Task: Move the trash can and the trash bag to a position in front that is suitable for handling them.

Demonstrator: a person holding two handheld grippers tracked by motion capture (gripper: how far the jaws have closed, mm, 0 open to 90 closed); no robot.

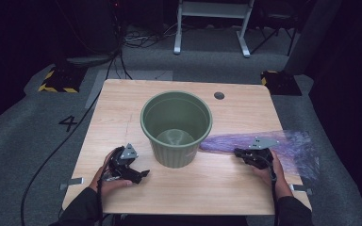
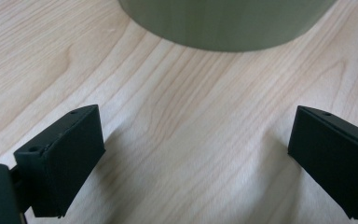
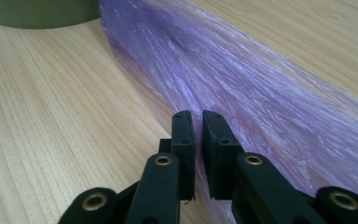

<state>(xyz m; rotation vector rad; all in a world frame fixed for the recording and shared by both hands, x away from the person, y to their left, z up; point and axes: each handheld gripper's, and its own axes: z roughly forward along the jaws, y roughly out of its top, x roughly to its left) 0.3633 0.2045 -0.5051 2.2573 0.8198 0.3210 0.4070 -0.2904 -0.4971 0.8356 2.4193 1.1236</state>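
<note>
Green bucket (image 1: 176, 128) upright at table (image 1: 122, 99) centre, empty inside. Purple plastic bag (image 1: 283, 143) flat on the wood at 3 o'clock of the bucket, near end almost touching its base, far end hanging past the table edge. Right gripper (image 1: 239, 152) low at the bag's front edge, at 4 o'clock of the bucket; jaws with a narrow slit between them (image 3: 197, 123), possibly a fold of film nipped there, hard to tell. Left gripper (image 1: 143, 173) at 7 o'clock of the bucket, jaws spread wide over bare wood (image 2: 196, 140), gripping nothing, bucket wall (image 2: 228, 23) just ahead.
</note>
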